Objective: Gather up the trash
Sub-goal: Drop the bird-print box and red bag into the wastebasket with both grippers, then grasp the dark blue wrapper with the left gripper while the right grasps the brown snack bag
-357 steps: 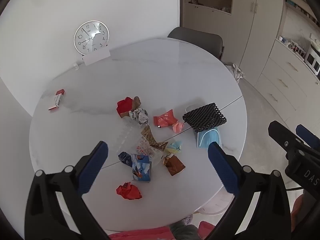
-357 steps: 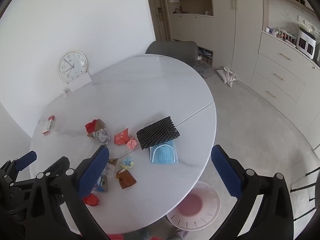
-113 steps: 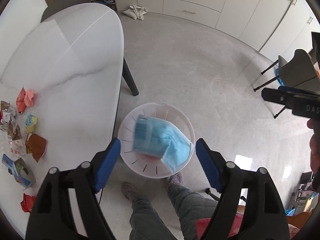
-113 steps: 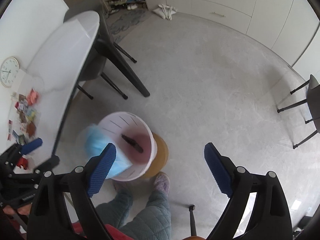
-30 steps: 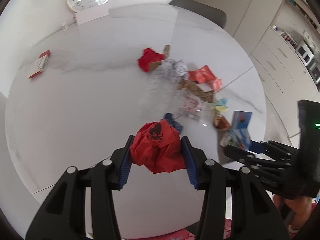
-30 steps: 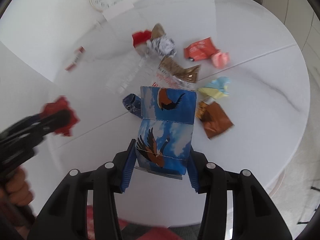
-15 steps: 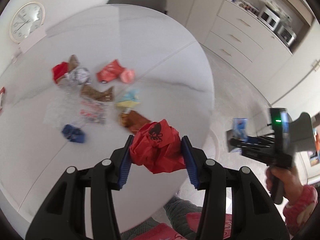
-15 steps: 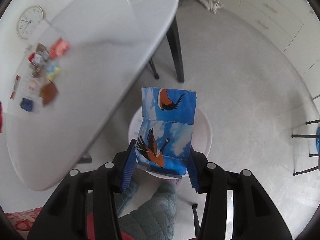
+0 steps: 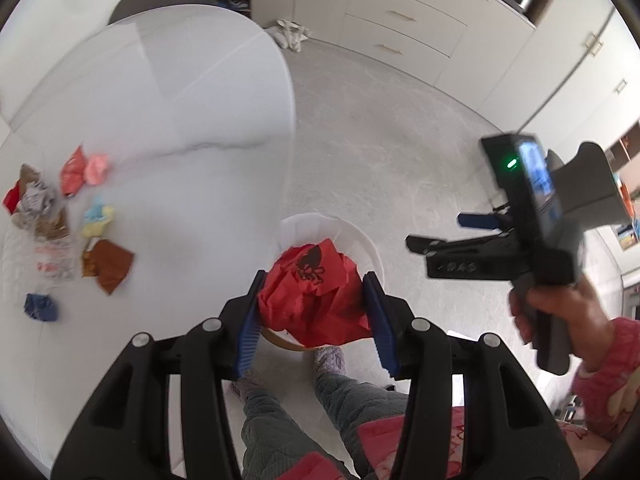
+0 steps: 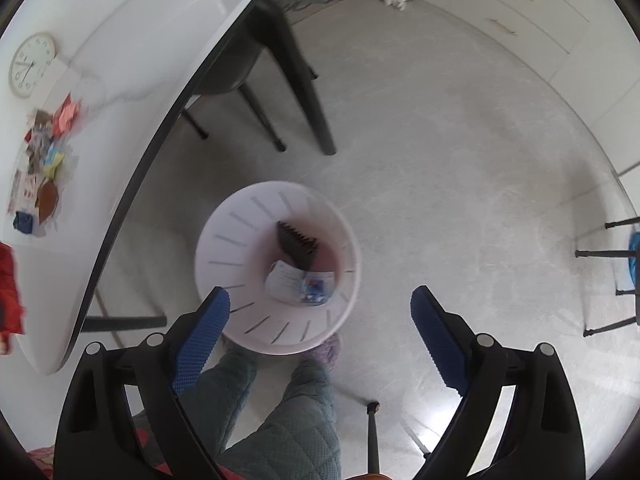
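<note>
My left gripper is shut on a crumpled red wrapper and holds it above the white trash bin on the floor beside the table. My right gripper is open and empty above the same bin. Inside the bin lie a blue bird-print carton and a black mesh piece. Several scraps of trash lie on the white table; they also show in the right wrist view. The right gripper also shows in the left wrist view.
The table edge runs just left of the bin. Dark table and chair legs stand behind it. My feet are by the bin. Cabinets line the far wall. More chair legs stand at the right.
My right gripper opened and the blue carton dropped into the bin. My left gripper swung from over the table to above the bin with the red wrapper.
</note>
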Tool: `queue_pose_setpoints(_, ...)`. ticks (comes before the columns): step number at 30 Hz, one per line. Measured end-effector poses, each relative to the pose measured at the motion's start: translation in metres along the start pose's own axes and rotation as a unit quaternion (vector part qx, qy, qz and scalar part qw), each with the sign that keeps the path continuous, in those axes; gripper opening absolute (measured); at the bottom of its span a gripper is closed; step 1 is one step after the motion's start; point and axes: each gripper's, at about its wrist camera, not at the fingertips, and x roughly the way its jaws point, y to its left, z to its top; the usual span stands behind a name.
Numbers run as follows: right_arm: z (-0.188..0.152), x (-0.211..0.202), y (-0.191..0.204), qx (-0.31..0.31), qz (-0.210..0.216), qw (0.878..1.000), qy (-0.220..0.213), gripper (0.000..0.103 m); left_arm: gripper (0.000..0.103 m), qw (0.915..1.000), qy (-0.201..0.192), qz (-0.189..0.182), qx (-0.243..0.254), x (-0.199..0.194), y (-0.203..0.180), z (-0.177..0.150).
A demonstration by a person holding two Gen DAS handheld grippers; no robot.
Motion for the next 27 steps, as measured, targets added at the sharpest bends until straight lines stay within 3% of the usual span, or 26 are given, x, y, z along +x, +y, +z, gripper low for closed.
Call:
queue_pose_setpoints(3, 0.003, -0.022, -0.021, 0.020, -0.004, 1.000, -0.020, 0.093, 0.050, 0.9999, 0.011, -0.003, 0.009, 0.021, -0.014, 0.006)
queue_pose_setpoints(7, 0.002, -0.041, -0.042, 0.036, -0.010, 0.998, -0.054, 0.095, 0.081, 0.9998, 0.017, -0.001, 0.008, 0.043, -0.023, 0.011)
queue_pose_setpoints(12, 0.007, -0.049, -0.046, 0.035, -0.017, 0.997, -0.066, 0.095, 0.088, 0.9995, 0.022, 0.003, -0.021, 0.041, -0.017, 0.011)
queue_pose_setpoints(17, 0.010, -0.070, -0.038, 0.034, -0.002, 0.996, -0.081, 0.095, 0.093, 0.9978, -0.017, 0.017, -0.063, -0.002, 0.007, 0.004)
queue_pose_setpoints(20, 0.016, -0.093, -0.020, 0.015, 0.006, 0.994, -0.105, 0.101, 0.095, 0.9943, -0.046, 0.033, -0.091, -0.034, 0.026, -0.002)
queue_pose_setpoints(27, 0.032, -0.126, 0.035, -0.046, 0.031, 0.988, -0.145, 0.101, 0.095, 0.9806, -0.089, 0.079, -0.156, -0.085, 0.078, -0.023)
